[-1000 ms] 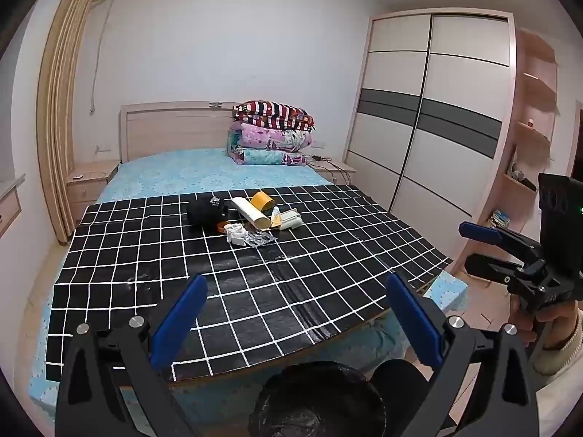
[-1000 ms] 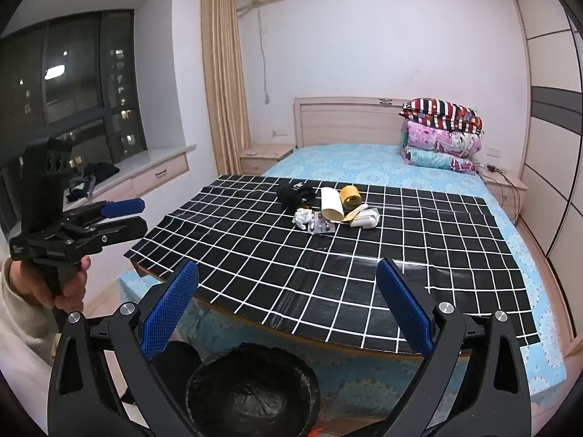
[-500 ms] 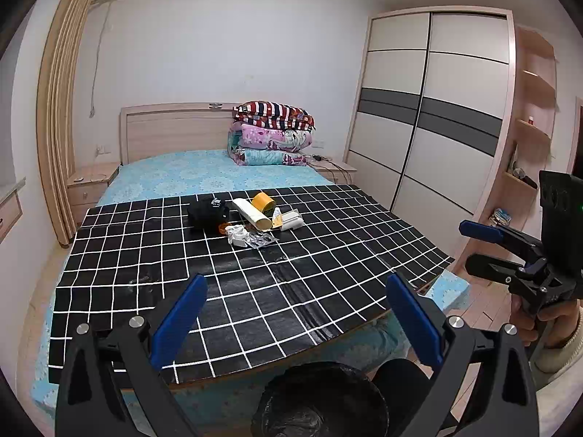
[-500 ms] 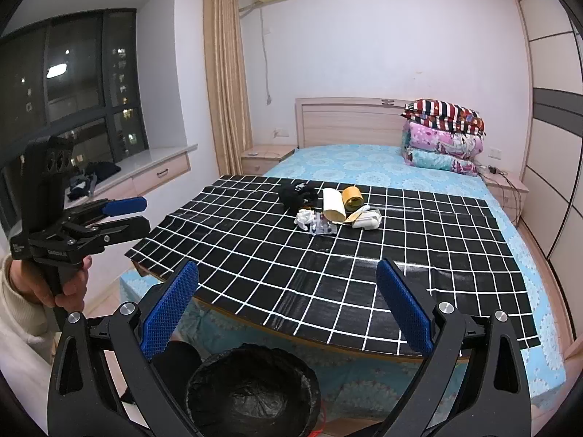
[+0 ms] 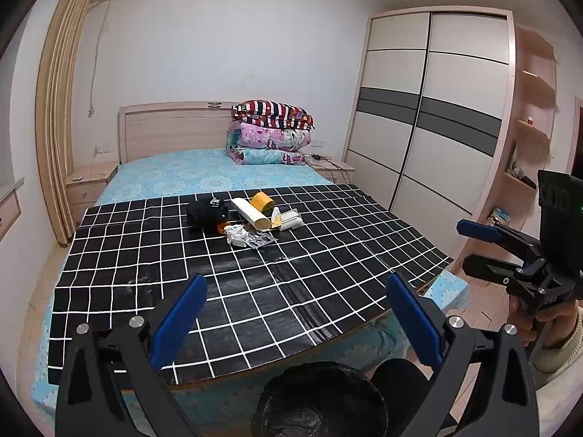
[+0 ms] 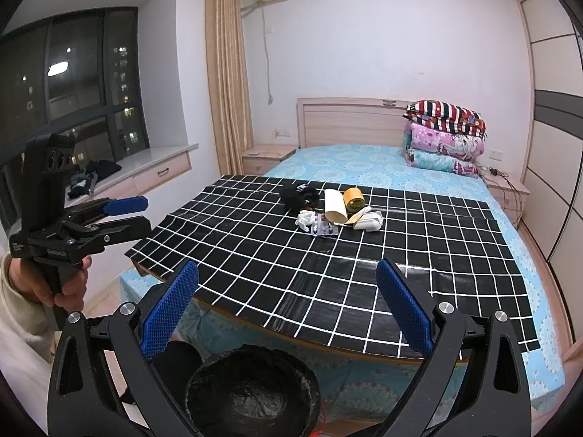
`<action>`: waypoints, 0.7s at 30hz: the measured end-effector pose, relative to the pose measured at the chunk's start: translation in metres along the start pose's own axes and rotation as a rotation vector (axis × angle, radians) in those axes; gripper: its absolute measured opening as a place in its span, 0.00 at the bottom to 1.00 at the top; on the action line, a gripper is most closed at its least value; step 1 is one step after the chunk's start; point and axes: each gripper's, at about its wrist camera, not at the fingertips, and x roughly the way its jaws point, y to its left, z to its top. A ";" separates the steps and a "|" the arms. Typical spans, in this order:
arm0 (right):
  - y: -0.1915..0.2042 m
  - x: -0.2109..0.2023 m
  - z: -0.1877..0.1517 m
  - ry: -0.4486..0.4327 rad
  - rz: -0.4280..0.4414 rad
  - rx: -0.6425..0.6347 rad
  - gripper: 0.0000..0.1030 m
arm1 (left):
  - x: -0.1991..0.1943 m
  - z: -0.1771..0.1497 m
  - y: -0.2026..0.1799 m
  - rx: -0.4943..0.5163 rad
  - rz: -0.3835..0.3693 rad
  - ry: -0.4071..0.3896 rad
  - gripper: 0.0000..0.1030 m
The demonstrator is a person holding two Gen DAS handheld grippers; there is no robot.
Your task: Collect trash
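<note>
At the far left, the nightstand [image 5: 91,185] stood against the headboard wall, with a strip of bare floor between it and the bed's left side. The left gripper [image 5: 297,322] hovered with its blue pads spread wide and nothing between them, over the near edge of the black grid sheet [image 5: 255,284] that covered the lower half of the bed [image 5: 204,174]. That near edge overhung the mattress and bowed slightly. The wide stretch of sheet in front of the pads lay bare.

The trash pile [image 5: 247,218] sat near the sheet's middle, well apart from both grippers: a black bundle on its left, a white roll [image 5: 251,213] and a yellow tape roll [image 5: 262,202] at centre, a white box [image 6: 368,223] on its right, and crumpled paper [image 6: 305,219] just in front. Below the near edge stood the bin with a black liner [image 6: 251,393], its mouth open, close beneath both grippers.

The right gripper [image 6: 288,313] was likewise spread and empty, held beyond the sheet's right corner, with open floor between the bed and the wardrobe [image 5: 430,116].

Against half a second earlier, both views sat marginally closer to the bed, and the pile had not shifted.
</note>
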 end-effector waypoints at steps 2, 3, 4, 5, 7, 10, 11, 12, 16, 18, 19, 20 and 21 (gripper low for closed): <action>0.000 0.000 0.000 0.000 -0.002 -0.001 0.96 | 0.000 0.000 0.000 0.000 0.001 0.002 0.92; 0.000 0.000 0.000 0.000 -0.002 -0.001 0.96 | 0.001 0.000 0.000 0.001 0.000 0.003 0.92; -0.001 0.000 0.000 0.000 -0.001 0.000 0.96 | 0.001 -0.001 -0.001 0.000 -0.002 0.004 0.92; -0.001 0.000 0.000 0.000 -0.001 0.001 0.96 | 0.002 -0.001 -0.001 0.001 -0.002 0.005 0.92; -0.001 0.000 0.000 0.002 -0.002 -0.001 0.96 | 0.002 -0.001 -0.002 0.001 -0.003 0.006 0.92; -0.004 0.001 -0.002 0.007 -0.007 0.003 0.96 | 0.002 -0.002 0.000 -0.004 -0.003 0.006 0.92; -0.004 0.001 -0.003 0.007 -0.009 0.005 0.96 | 0.003 -0.002 0.000 -0.005 -0.002 0.006 0.92; -0.005 0.001 -0.003 0.008 -0.012 0.006 0.96 | 0.003 -0.002 0.000 -0.007 -0.002 0.006 0.92; -0.005 0.001 -0.003 0.010 -0.021 0.001 0.96 | 0.002 -0.003 0.001 -0.007 0.003 0.007 0.92; -0.006 0.000 -0.003 0.010 -0.020 0.000 0.96 | 0.002 -0.003 0.001 -0.006 0.003 0.007 0.92; -0.006 0.000 -0.003 0.012 -0.020 0.000 0.96 | 0.002 -0.003 0.001 -0.007 0.001 0.007 0.92; -0.006 0.000 -0.003 0.013 -0.020 -0.001 0.96 | 0.002 -0.003 0.001 -0.008 0.000 0.008 0.92; -0.006 0.000 -0.003 0.014 -0.020 -0.002 0.96 | 0.002 -0.003 0.001 -0.009 -0.001 0.008 0.92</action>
